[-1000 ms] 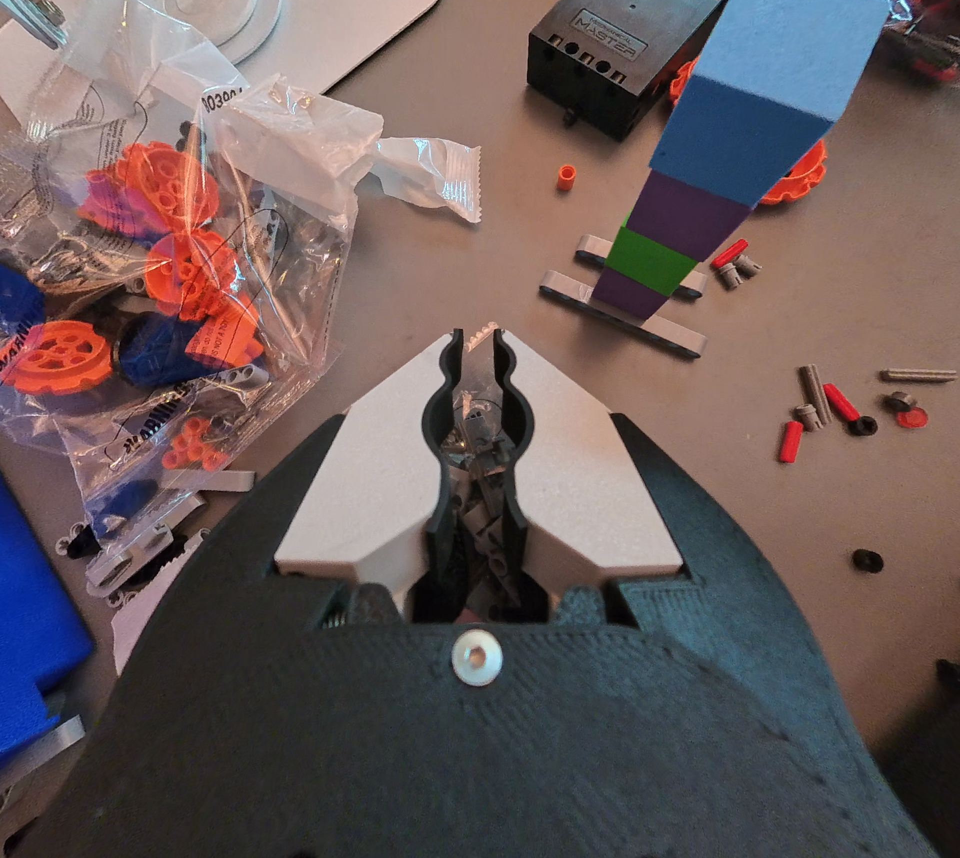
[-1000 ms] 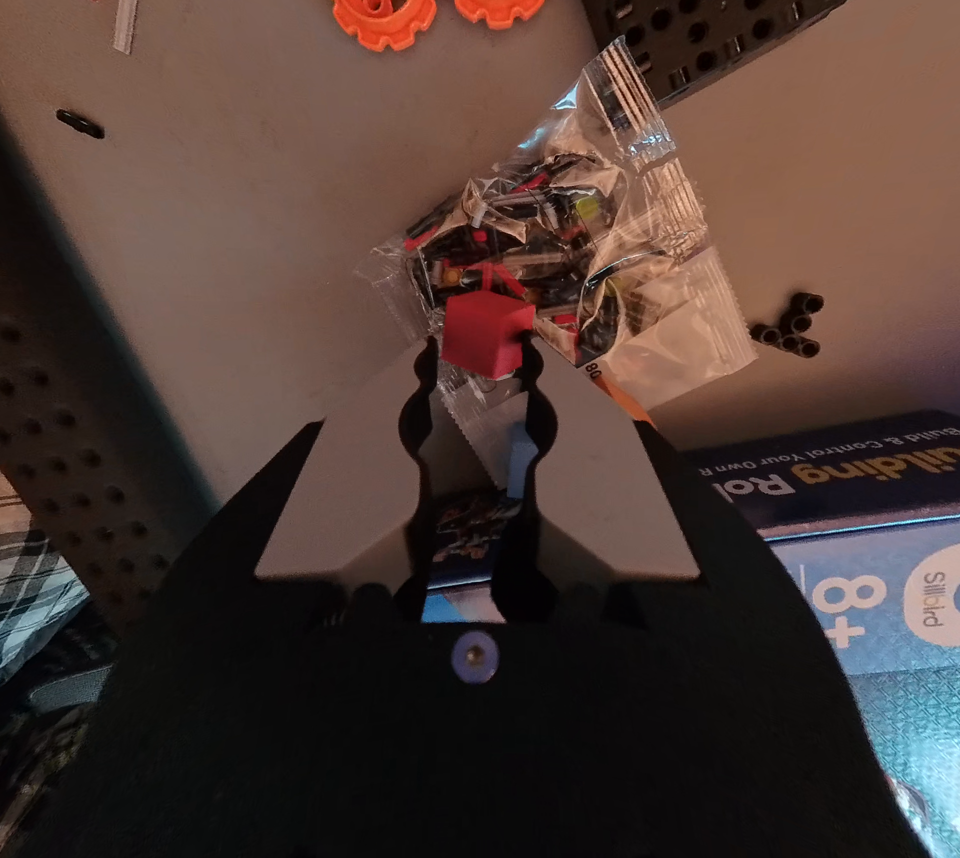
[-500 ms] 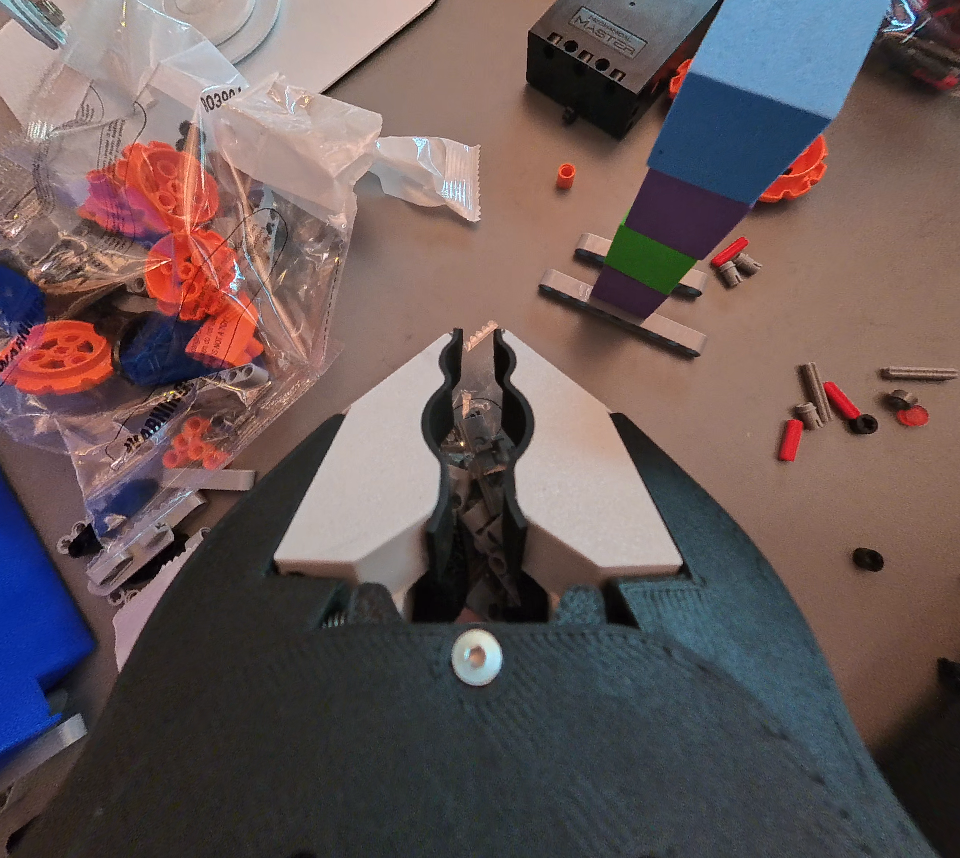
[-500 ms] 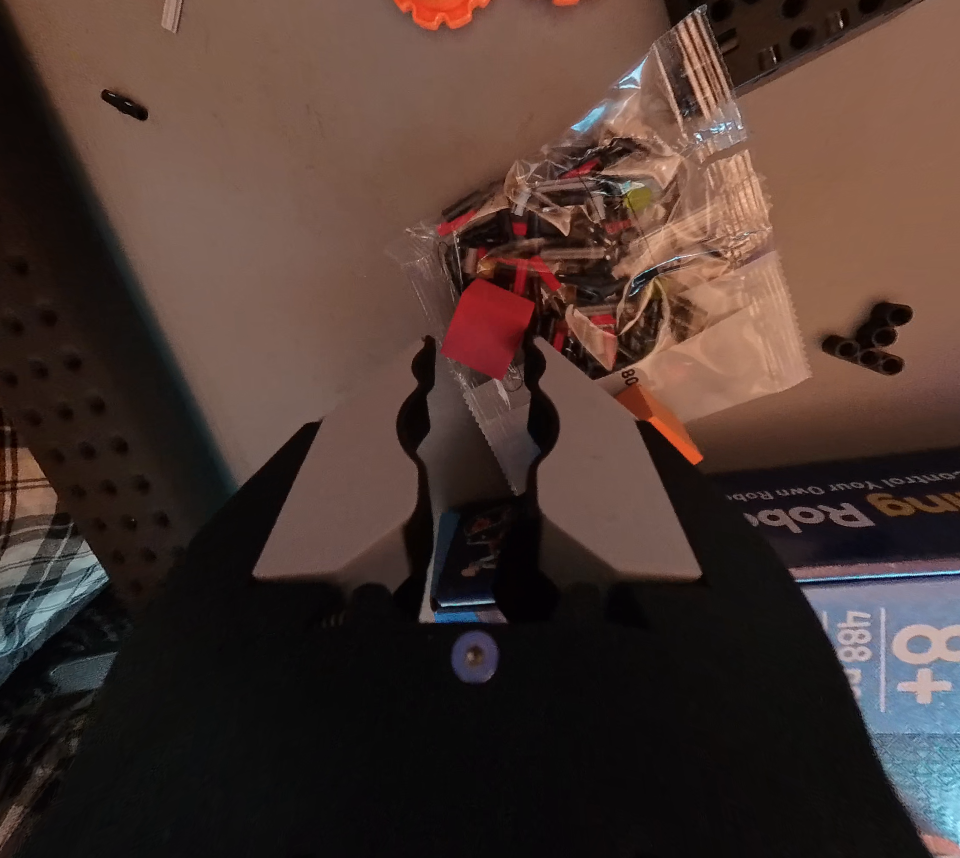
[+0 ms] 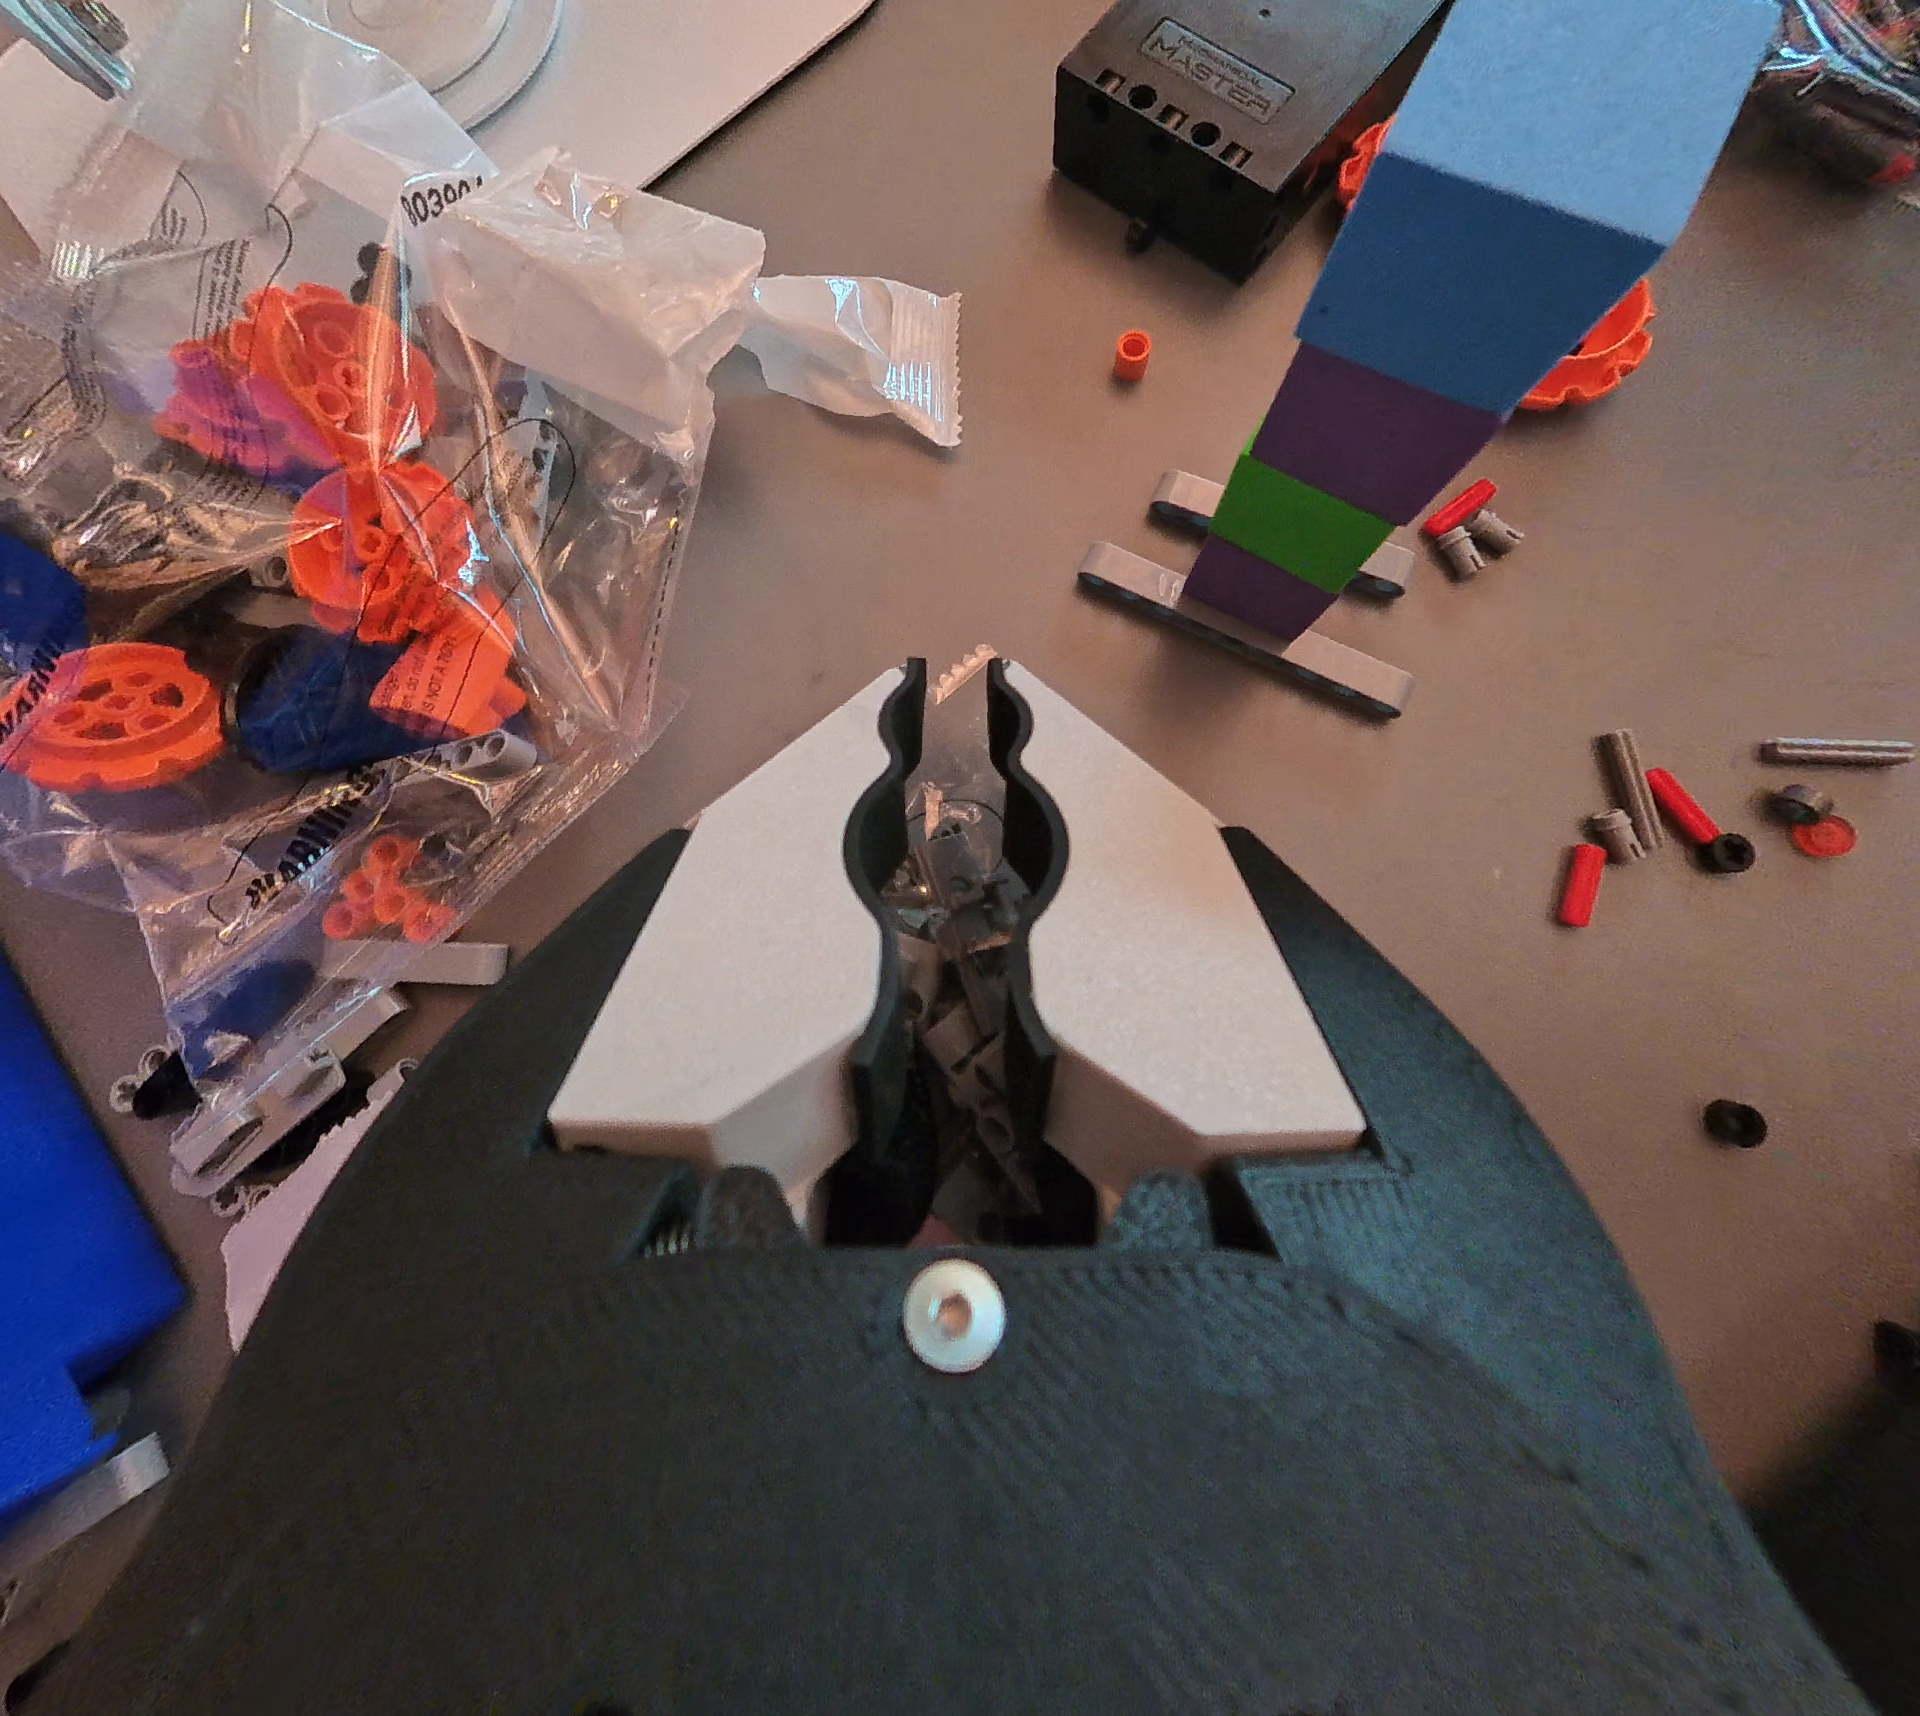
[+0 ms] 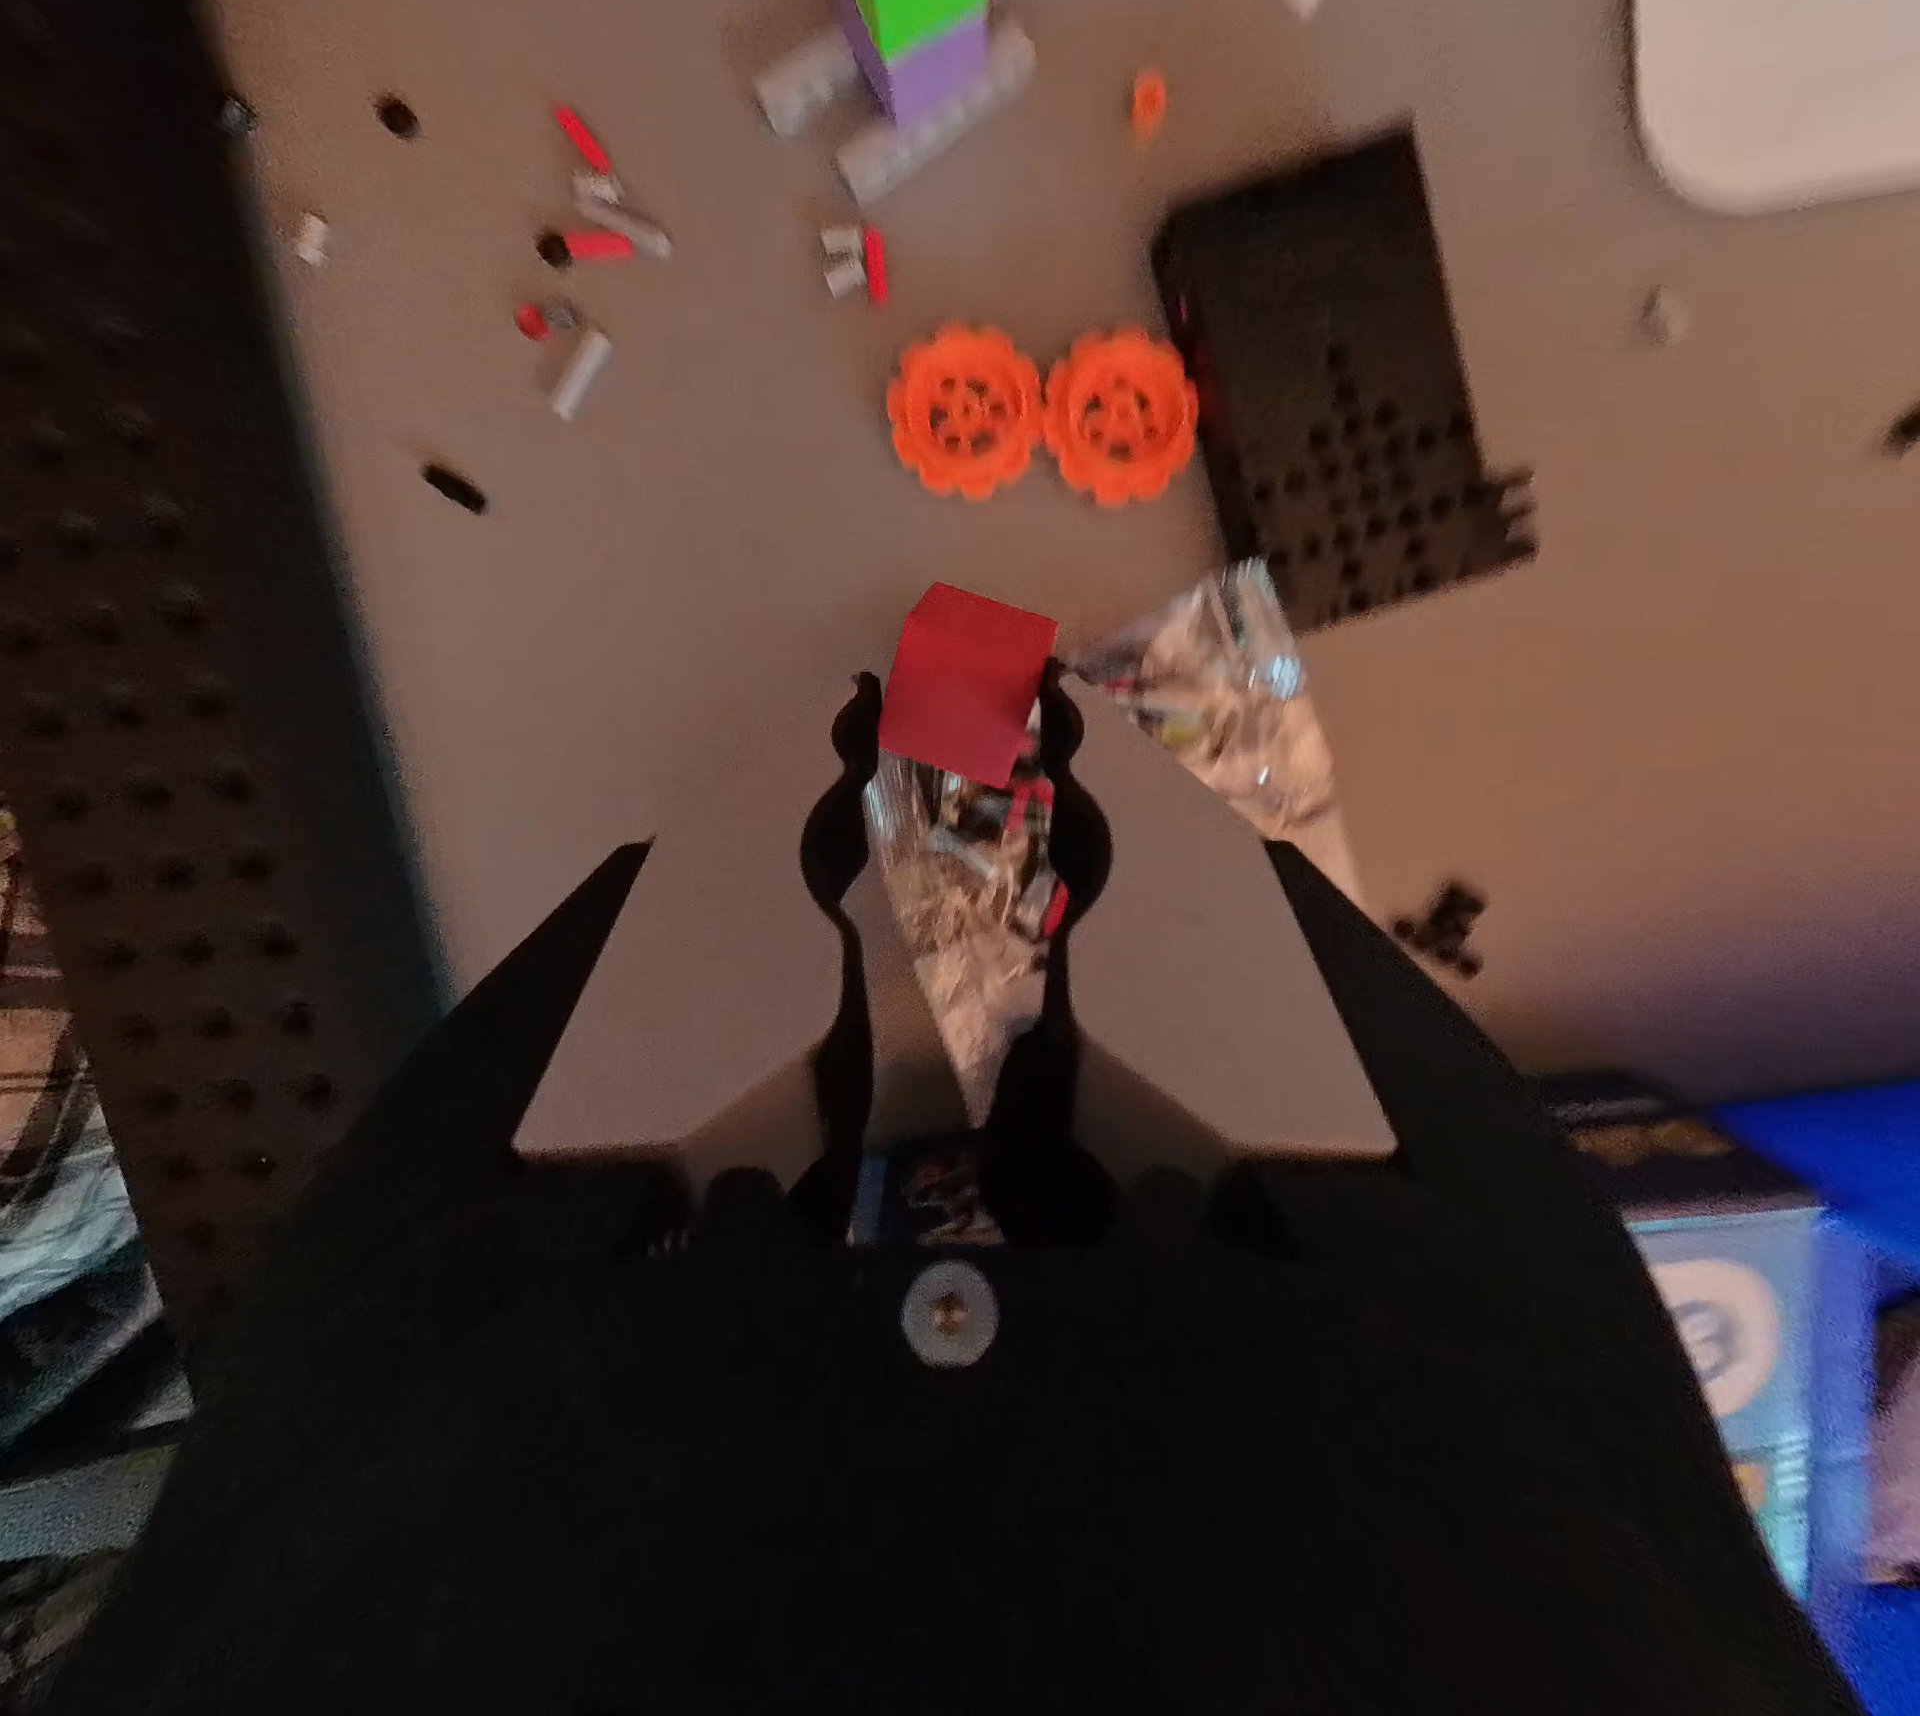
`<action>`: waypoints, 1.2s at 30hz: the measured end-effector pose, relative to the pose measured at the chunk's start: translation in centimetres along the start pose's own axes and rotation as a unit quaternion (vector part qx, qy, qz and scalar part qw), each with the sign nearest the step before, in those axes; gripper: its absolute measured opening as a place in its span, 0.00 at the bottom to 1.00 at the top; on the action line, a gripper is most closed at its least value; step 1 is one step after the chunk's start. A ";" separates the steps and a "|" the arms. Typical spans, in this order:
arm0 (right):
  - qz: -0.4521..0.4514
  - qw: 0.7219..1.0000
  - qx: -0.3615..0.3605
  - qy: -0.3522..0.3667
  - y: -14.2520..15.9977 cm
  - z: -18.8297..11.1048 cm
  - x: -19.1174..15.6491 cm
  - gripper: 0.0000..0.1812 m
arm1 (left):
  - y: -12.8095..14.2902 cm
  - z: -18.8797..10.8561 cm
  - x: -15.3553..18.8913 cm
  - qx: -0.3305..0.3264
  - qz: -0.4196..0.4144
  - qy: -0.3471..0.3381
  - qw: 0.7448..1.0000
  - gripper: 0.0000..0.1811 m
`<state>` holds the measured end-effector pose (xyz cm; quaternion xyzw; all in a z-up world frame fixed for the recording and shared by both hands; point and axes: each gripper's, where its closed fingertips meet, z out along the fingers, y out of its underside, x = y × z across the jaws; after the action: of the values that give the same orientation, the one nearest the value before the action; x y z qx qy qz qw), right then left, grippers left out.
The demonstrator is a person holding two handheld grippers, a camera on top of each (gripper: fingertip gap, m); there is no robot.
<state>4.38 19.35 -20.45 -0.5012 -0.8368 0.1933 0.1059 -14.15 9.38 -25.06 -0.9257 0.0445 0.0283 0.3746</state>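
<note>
- Grey-brown desk [image 5: 1039, 461] is lying cluttered with construction-kit parts.
- Right claw [image 6: 961, 690] is pinching a red cube [image 6: 961, 679] at its tips; half a second ago it was low over the clear bag of small parts [image 6: 1216, 700], and now it is swinging out toward the two orange gears [image 6: 1039, 414], the view blurring.
- Left claw [image 5: 951, 679] is staying put, clamped on a small clear bag of grey pieces [image 5: 961, 918].
- Beside it, a large clear bag [image 5: 343, 523] is holding orange gears and blue parts.
- Farther out, a block tower [image 5: 1455, 295] is standing on grey beams.
</note>
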 end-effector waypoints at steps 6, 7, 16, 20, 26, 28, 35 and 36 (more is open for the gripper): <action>-0.146 0.989 -0.005 -0.018 -9.0 -1.2 -1.3 0.16 | 0.0 0.0 0.0 0.003 -0.004 0.004 1.000 0.06; -0.164 0.986 -0.012 -0.022 -10.1 -1.1 -1.3 0.16 | 0.0 0.0 0.0 0.004 -0.004 0.004 1.000 0.06; -0.258 0.961 -0.073 -0.071 -14.9 0.0 -1.9 0.16 | 0.0 0.0 0.0 0.003 -0.001 0.005 1.000 0.06; -0.281 0.950 -0.102 -0.089 -14.8 1.0 -2.0 0.16 | 0.0 0.0 0.0 0.003 -0.002 0.006 1.000 0.06; -0.316 0.934 -0.124 -0.110 -14.6 1.7 -1.9 0.16 | 0.0 0.0 0.0 0.004 -0.006 0.007 1.000 0.06; -0.322 0.931 -0.124 -0.117 -14.8 1.7 -1.8 0.16 | 0.0 0.0 0.0 0.004 -0.007 0.008 1.000 0.06; -0.350 0.917 -0.132 -0.136 -15.0 1.8 -1.6 0.16 | 0.0 0.0 0.0 0.004 -0.008 0.010 1.000 0.06; -0.353 0.916 -0.136 -0.136 -15.0 1.8 -1.5 0.16 | 0.0 0.0 0.0 0.004 -0.008 0.010 1.000 0.06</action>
<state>-7.51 11.28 -15.67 -0.1518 -0.9838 0.0935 -0.0166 -14.12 9.43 -25.05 -0.9247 0.0405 0.0161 0.3781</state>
